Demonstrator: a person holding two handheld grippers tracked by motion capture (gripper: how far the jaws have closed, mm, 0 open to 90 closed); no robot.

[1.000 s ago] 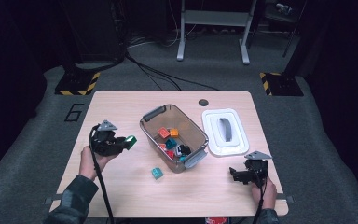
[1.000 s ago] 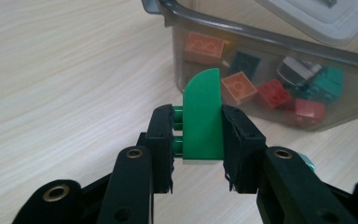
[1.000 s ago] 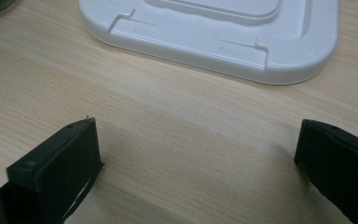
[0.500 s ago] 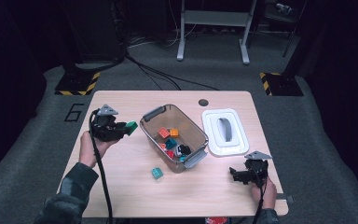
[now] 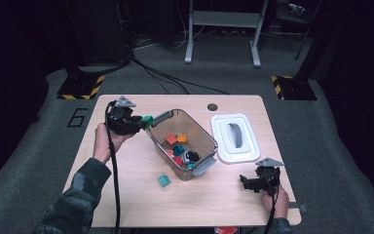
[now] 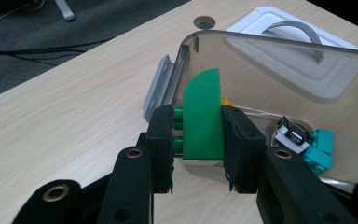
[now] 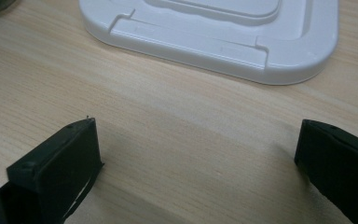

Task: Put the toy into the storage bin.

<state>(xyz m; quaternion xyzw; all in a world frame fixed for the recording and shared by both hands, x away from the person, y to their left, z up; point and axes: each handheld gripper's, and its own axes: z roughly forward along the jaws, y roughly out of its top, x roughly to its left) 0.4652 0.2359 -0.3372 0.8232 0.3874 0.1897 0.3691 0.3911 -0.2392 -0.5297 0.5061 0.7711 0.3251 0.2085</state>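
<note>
A: Left gripper (image 5: 135, 123), held up at the near-left rim of the clear bin (image 5: 202, 134), is clamped on a green block (image 5: 147, 121); in the left gripper view the two black pads press the block's flat sides (image 6: 203, 116) and its studs face the left pad.

B: Position of the block relative to the bin?

A: Held above the table (image 5: 141, 204), just beside the bin's grey handle (image 5: 161, 117) and at the height of the rim, outside the wall.

B: Right gripper (image 5: 251, 181)?

A: Low at the table's near right corner, jaws wide apart with nothing between them; the right gripper view shows bare wood between the pads and the white lid (image 7: 214, 32) just ahead.

B: Other contents?

A: Orange, red, teal and black-and-white pieces lie in the bin; one teal block (image 5: 163, 181) rests on the table just in front of it; the lid lies flat to the bin's right
</note>
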